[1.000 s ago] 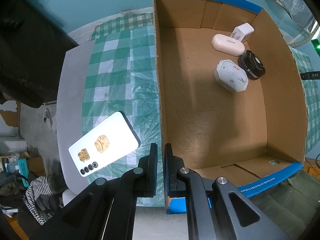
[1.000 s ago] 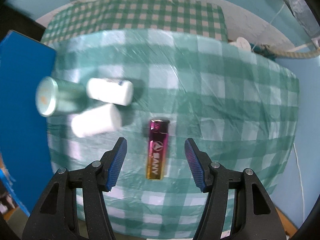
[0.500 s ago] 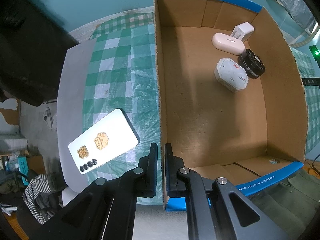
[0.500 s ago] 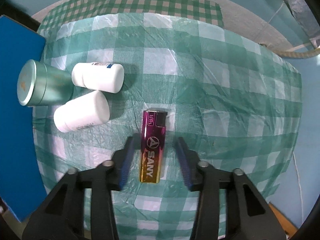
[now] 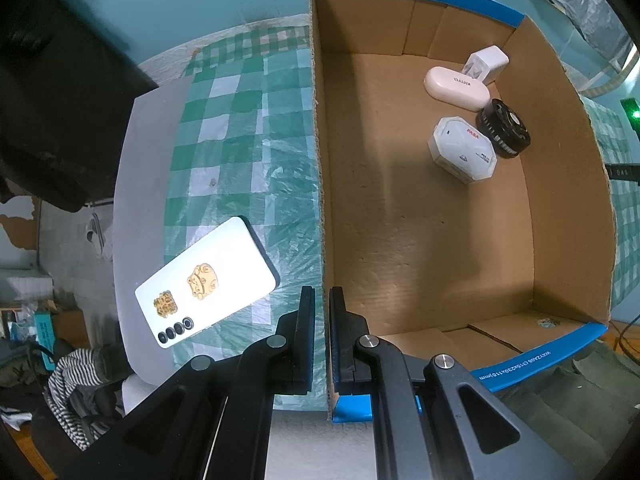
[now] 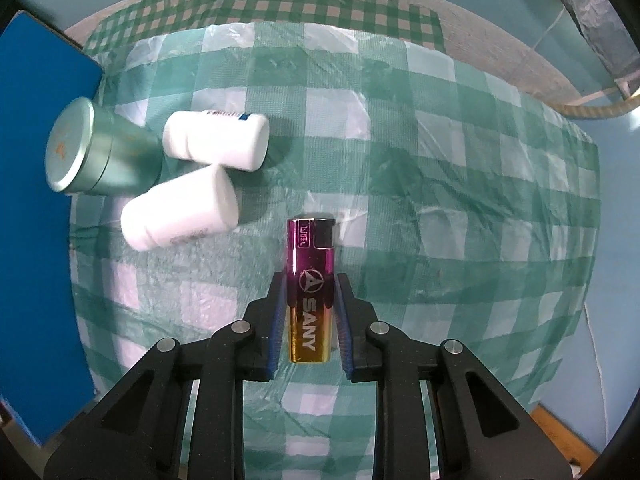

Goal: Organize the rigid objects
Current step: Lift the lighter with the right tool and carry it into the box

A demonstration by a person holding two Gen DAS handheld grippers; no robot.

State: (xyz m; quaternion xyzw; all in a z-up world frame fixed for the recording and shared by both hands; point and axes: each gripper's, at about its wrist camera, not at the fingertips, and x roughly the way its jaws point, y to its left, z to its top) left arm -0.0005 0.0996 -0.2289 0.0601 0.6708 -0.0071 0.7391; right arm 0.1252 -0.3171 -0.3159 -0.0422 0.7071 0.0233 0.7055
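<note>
Now right gripper (image 6: 309,292) jaws pinch the SANY lighter (image 6: 310,292) at frame center; left gripper (image 5: 319,312) clamps the cardboard box (image 5: 320,184) wall. Four items boxed upper right; green tin (image 6: 92,148), two white bottles (image 6: 216,140), phone (image 5: 206,282) remain outside.

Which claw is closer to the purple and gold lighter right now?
Right. The right claw has its fingers on either side of the lighter; the left claw sits at the cardboard box wall, lighter not in its view.
</note>
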